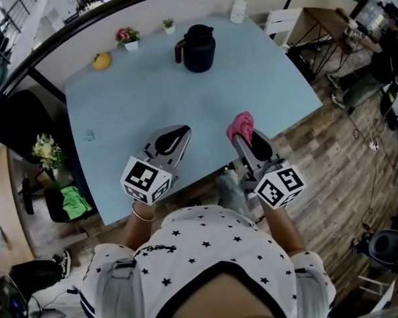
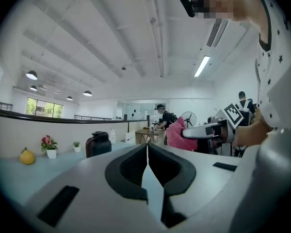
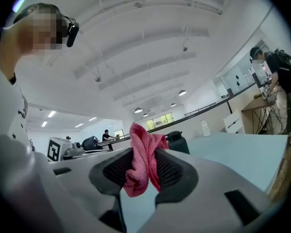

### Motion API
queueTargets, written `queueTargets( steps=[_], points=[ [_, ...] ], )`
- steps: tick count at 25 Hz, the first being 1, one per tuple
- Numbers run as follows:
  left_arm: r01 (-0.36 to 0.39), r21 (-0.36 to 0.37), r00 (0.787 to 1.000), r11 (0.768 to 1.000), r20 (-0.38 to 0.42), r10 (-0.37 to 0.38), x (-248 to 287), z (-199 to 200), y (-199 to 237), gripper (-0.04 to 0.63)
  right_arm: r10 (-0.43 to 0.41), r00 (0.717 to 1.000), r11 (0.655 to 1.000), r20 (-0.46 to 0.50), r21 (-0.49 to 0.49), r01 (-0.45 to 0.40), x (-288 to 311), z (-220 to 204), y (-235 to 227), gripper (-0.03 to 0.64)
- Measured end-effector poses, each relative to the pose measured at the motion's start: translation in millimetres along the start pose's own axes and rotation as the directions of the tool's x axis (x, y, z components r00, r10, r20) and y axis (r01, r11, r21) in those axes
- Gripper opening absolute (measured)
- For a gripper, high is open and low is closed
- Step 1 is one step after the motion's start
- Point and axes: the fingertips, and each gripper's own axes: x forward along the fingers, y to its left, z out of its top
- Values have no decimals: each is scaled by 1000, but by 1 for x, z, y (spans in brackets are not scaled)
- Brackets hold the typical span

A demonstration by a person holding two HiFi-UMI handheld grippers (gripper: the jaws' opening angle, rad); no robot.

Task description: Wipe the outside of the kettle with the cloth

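Left tongs (image 2: 147,147): the tips are seen pressed together with nothing between them; they are held above the near part of the desk (image 1: 265,91).
Right tongs (image 3: 144,152): they are clamped on the cloth (image 3: 141,161), level with the left tongs and just beside them.
Cloth: pink and bunched up; it is gripped between the ribbed pads, with a fold sticking out past the tips and a tail hanging below. It is held clear of the desk surface.
Kettle (image 1: 198,48): dark and upright; it is set on the far part of the desk with its handle turned to the person's left. It is well apart from both tongs and is touched by neither.
Desk: pale blue. A yellow fruit (image 1: 101,61), a pot of red flowers (image 1: 128,38) and a small green plant (image 1: 168,25) are ranged along its far edge.
Surroundings: a wood-patterned floor (image 1: 345,158) is seen to the right, and another person (image 1: 378,52) is seen beyond it.
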Motion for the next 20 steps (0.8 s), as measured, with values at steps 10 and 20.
queueTargets(
  steps=[10,20],
  points=[
    [-261,-18,965,965,16,261,41,18,49,32,207,976,978,-66,-16,-208,84,31,-69,140],
    [-420,-40,907,906,-12,420,82,32,75,32,284,950,956,-131,-40,-291,135,58,-142,140]
  ],
)
